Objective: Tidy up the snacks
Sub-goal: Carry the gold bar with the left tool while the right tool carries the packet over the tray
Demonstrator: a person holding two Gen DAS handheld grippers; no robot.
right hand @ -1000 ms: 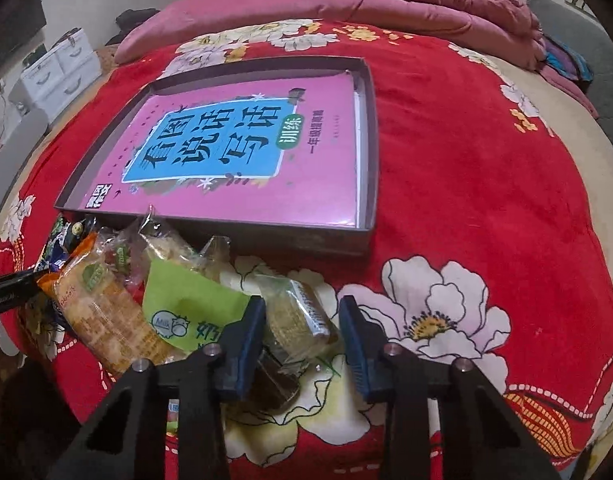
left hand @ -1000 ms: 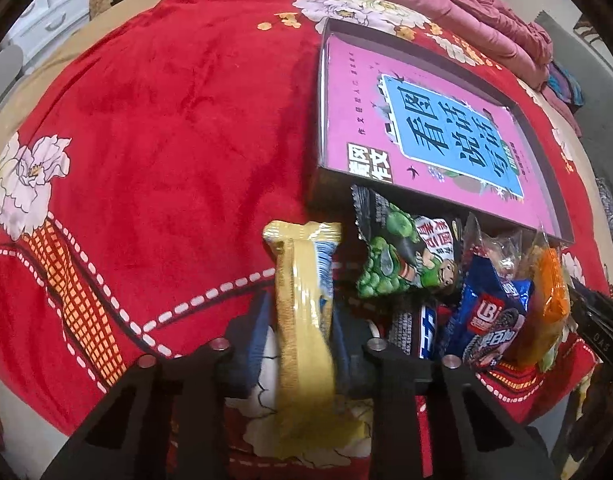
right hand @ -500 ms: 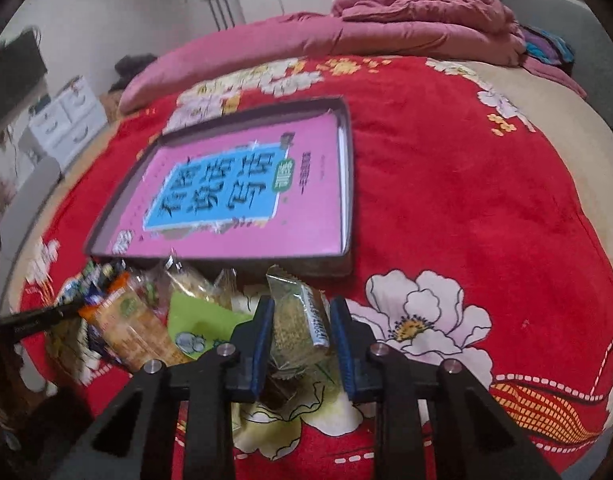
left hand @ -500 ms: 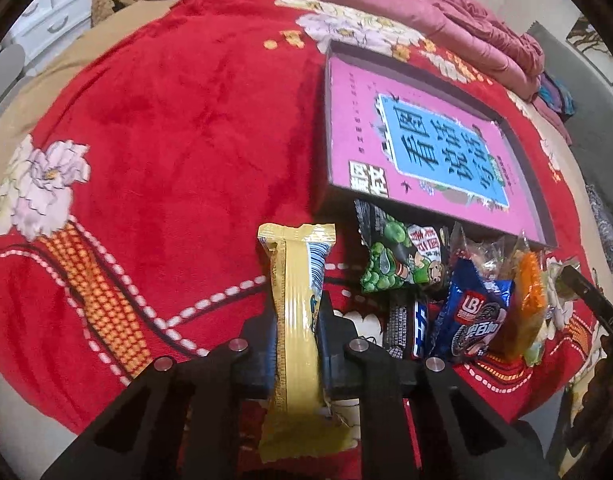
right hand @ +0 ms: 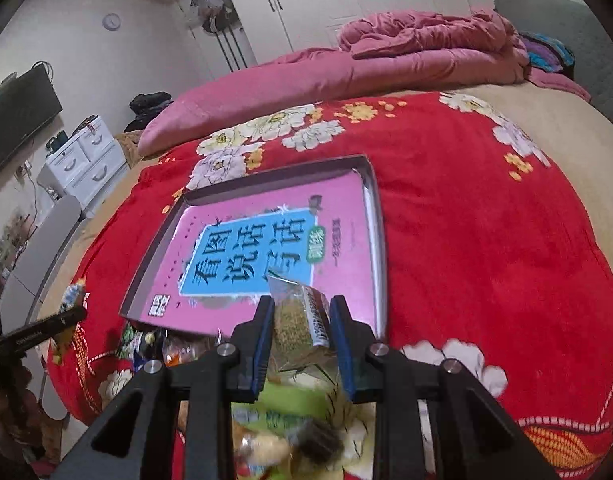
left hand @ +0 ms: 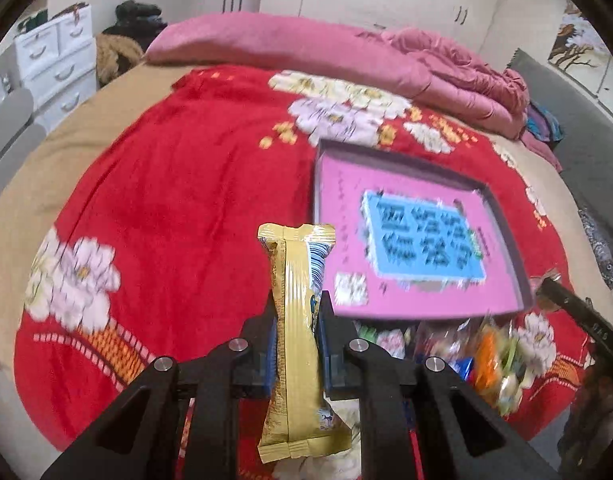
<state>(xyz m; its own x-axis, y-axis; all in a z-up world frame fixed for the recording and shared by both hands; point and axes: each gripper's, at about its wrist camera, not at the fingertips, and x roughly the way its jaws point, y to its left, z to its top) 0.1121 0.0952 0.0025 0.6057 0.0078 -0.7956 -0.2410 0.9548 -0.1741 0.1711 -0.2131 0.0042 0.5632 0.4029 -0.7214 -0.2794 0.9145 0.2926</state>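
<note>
Both snacks are up: left hand-held gripper (left hand: pixel 296 316) clamped on the yellow bar (left hand: pixel 296 332), right hand-held gripper (right hand: pixel 300 320) clamped on the green-brown packet (right hand: pixel 302 320). I'd carry them level over the tray (right hand: pixel 376 216) rim (book (right hand: pixel 262 248) inside) and release low.

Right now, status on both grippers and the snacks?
Left gripper shut on long yellow foil snack bar. Right gripper shut on small clear-wrapped green-brown snack. Both lifted. Dark shallow tray ahead holds pink book; nothing blocking.
</note>
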